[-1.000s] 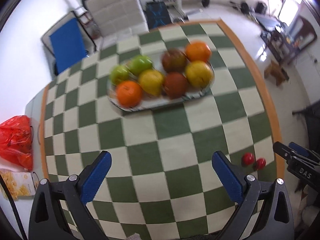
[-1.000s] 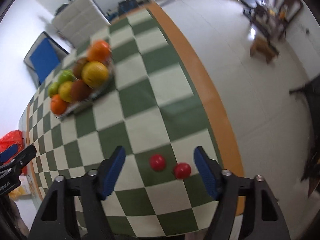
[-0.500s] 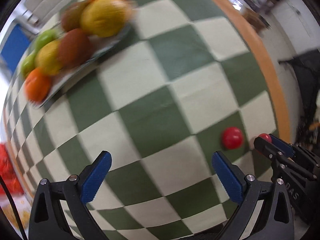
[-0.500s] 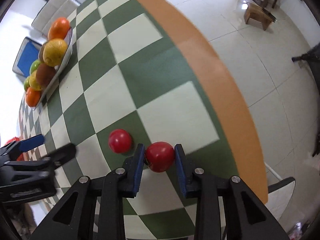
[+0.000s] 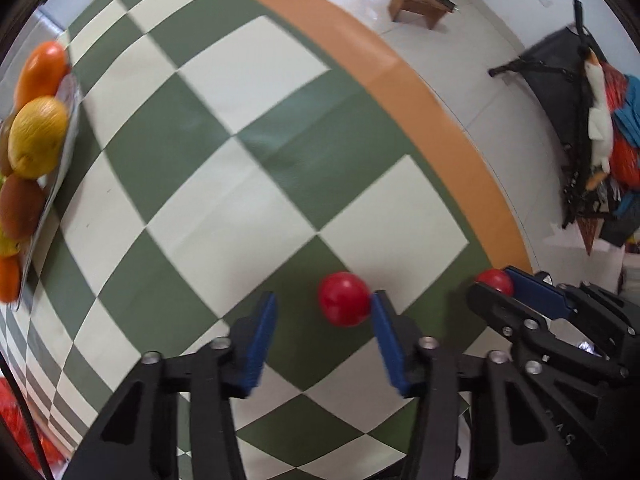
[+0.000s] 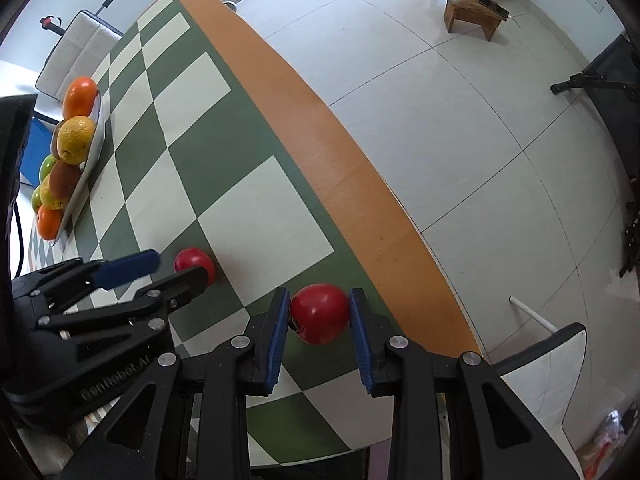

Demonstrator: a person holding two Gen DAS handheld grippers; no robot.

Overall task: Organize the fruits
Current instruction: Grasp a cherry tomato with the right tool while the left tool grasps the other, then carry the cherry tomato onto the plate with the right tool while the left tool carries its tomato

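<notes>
Red fruits near the counter (image 6: 360, 184) edge: right claw (image 6: 320, 314) clamped on one (image 6: 320, 312); left claw (image 5: 322, 308) apart around the other (image 5: 343, 298). Smooth, round, likely slippery; grip at widest girth.

Red fruits (image 6: 319, 313): two. Oranges (image 6: 79, 96): two. Tray (image 6: 89, 160): one. Grippers (image 6: 320, 320): two.

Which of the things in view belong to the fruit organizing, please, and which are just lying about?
Job:
- red fruit gripped in the right tool
- second red fruit between the open fingers of the left tool
- tray of oranges, lemons and other fruit

Lying about:
- wooden stool
- white chair
- red bag
</notes>
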